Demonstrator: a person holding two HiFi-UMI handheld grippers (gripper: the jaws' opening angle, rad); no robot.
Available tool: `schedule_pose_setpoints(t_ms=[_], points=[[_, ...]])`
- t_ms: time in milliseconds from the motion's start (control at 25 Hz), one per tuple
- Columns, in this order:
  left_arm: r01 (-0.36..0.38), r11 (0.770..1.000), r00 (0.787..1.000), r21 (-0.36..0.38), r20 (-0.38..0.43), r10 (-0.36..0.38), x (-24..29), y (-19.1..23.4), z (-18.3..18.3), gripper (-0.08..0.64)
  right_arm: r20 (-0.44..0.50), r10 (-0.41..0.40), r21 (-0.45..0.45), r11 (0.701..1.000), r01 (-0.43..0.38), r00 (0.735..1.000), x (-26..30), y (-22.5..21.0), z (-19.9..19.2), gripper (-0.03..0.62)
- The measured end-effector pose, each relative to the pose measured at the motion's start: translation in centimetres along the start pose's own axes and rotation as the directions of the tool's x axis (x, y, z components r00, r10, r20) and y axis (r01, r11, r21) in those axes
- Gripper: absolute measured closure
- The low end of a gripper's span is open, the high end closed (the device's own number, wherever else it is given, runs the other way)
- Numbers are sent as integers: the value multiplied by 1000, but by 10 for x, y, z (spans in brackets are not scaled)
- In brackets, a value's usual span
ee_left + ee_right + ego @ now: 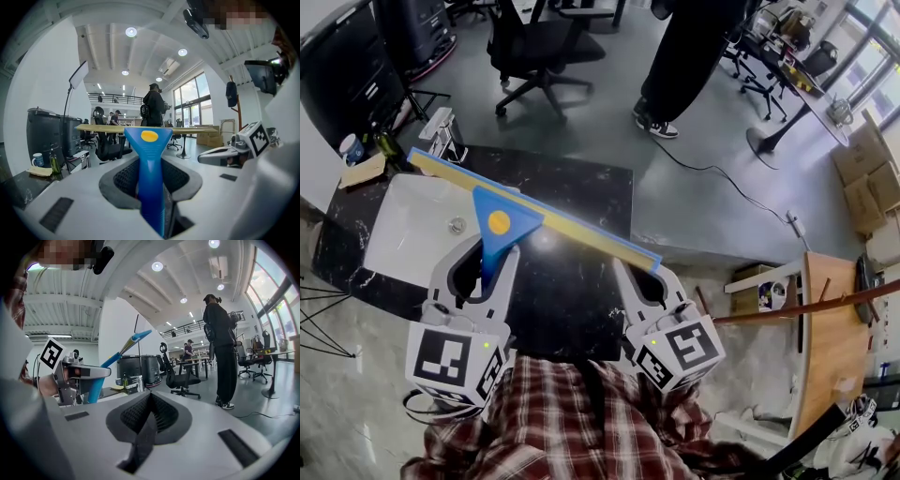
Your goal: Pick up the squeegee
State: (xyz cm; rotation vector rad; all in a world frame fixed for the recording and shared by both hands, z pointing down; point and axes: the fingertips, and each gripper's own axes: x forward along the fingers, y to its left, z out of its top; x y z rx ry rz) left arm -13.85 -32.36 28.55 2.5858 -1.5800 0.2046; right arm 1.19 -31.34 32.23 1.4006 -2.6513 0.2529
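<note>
Our left gripper (490, 262) is clamped on the blue handle of the squeegee (511, 220), with the handle running back between its two jaws and the pads pressing on either side. Our right gripper (644, 274) has its jaws together with nothing between them. The squeegee is held up in the air, its long blade lying roughly level across both grippers. One end of the blade reaches out past the left gripper, and the other ends right above the right gripper's tips; we cannot tell whether it touches them. Below are a white sink (394, 246) and the black counter (581, 192) around it. Farther off, on the grey floor, are an office chair (534, 47) and a standing person (684, 56).
</note>
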Motion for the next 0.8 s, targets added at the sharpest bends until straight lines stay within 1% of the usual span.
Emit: schedule_pose_setpoints(t_ms=[440,800], points=[[18,1000,1000,12,-6,-18,0,-2,0,425,-1,11,-7,1000,-11,1000,3,5,2,581],[16,1000,1000,14,-7,-16,-2,-2,0,425,-5,19,-8,1000,-19,1000,4,8,0,581]])
